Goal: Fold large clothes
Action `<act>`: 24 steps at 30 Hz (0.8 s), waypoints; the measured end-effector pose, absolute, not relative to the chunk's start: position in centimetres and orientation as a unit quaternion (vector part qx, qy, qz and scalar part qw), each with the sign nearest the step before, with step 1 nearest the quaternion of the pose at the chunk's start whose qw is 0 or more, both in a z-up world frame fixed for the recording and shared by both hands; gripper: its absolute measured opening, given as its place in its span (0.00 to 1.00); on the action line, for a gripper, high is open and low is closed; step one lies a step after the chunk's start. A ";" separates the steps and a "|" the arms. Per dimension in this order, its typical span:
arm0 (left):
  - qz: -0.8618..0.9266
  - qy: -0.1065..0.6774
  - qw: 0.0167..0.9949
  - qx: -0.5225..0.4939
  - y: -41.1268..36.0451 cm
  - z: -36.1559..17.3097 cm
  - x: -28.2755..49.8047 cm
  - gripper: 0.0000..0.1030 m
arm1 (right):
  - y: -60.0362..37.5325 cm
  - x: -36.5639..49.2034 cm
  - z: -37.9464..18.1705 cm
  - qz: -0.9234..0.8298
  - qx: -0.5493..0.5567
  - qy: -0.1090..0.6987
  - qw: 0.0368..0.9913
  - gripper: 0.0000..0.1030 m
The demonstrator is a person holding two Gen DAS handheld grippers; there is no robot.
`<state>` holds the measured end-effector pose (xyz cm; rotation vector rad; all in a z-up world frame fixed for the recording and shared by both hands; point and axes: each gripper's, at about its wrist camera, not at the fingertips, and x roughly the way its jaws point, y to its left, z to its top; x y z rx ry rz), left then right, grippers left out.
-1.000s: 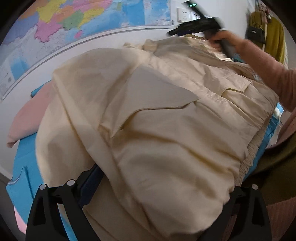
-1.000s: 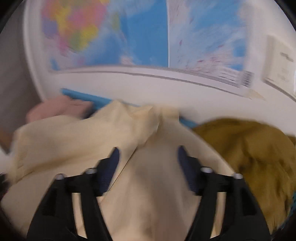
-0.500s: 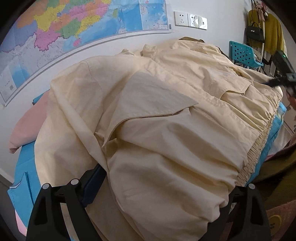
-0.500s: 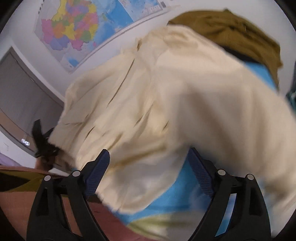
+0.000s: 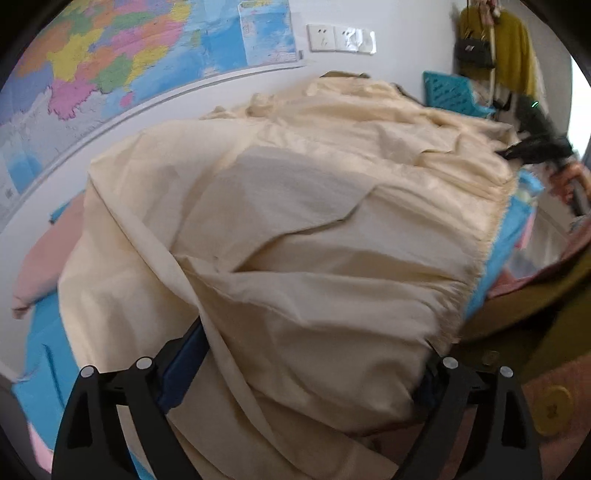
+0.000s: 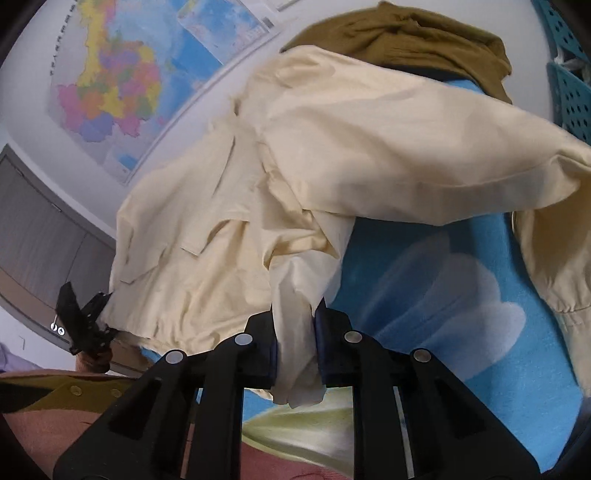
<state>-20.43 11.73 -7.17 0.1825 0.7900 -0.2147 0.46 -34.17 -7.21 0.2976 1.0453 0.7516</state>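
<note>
Pinching a bunched fold of the cream jacket (image 6: 295,177), the right tool (image 6: 295,343) is clamped. Left tool (image 5: 306,369) fingers wide apart, fabric hiding its tips; jacket on blue bed (image 6: 424,280).

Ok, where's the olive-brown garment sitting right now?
In the right wrist view the olive-brown garment lies bunched at the top, against the wall beyond the cream jacket, with the teal perforated chair to its right.
</note>
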 end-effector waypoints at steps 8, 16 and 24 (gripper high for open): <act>-0.122 0.307 0.943 0.038 12.0 -3.0 -23.1 0.87 | -36.7 -0.1 -5.8 0.329 0.171 0.462 0.806 0.55; -0.186 0.366 0.907 0.094 7.0 -4.5 -17.7 0.63 | -43.5 -0.5 -6.0 0.266 0.311 0.404 0.818 0.83; -0.203 0.295 0.927 0.116 5.6 0.2 -14.8 0.77 | -46.6 3.8 -7.9 0.169 0.431 0.362 0.809 0.56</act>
